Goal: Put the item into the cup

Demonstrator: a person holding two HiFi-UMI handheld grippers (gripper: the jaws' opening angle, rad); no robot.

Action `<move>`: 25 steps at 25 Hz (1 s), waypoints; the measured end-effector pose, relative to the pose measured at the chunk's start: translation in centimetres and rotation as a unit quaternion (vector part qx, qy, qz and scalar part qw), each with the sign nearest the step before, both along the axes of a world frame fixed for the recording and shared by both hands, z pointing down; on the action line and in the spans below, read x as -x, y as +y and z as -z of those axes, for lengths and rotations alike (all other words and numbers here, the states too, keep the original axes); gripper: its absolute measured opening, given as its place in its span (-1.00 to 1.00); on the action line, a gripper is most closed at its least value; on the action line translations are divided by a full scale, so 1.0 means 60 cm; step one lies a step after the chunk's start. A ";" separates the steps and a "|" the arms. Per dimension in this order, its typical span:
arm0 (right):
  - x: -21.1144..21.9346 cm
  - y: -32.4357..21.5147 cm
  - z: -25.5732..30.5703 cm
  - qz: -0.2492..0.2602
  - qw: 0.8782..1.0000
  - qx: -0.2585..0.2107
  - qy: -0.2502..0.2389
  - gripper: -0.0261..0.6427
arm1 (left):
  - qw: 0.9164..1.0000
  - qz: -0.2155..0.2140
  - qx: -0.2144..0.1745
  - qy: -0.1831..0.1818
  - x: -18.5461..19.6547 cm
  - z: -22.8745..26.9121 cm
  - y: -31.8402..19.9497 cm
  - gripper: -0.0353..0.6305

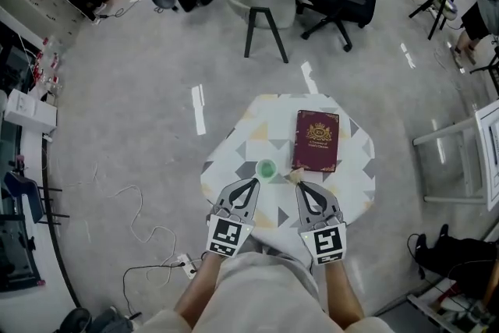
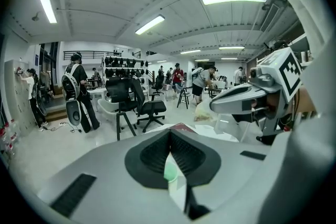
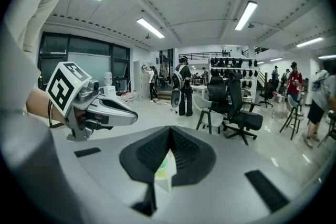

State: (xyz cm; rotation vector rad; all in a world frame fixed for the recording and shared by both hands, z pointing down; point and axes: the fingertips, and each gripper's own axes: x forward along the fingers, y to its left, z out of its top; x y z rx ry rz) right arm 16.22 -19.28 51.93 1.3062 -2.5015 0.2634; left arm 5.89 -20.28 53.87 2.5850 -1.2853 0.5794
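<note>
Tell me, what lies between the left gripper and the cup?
Nothing: in the head view, only bare table separates the left gripper from the cup.

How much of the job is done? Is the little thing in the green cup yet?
Nothing looks done yet. The small tan item lies on the table by the red book, outside the green cup. Nothing is in hand: the left tool and right tool are shut and empty. Still left: grab the item, drop it in.
</note>
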 end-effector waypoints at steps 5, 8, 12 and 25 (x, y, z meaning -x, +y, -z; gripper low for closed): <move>0.014 -0.006 -0.021 0.002 1.000 0.019 0.015 -0.91 | 1.000 -0.008 0.015 0.002 0.008 -0.030 -0.016 -0.86; 0.023 -0.007 -0.031 0.006 0.999 0.032 0.031 -0.91 | 1.000 -0.015 0.024 0.006 0.014 -0.045 -0.025 -0.86; 0.032 -0.013 -0.057 -0.002 0.998 0.046 0.038 -0.91 | 0.999 -0.028 0.035 0.007 0.021 -0.067 -0.037 -0.86; 0.076 -0.035 -0.137 0.007 0.994 0.089 0.055 -0.91 | 0.996 -0.058 0.072 0.012 0.029 -0.128 -0.055 -0.86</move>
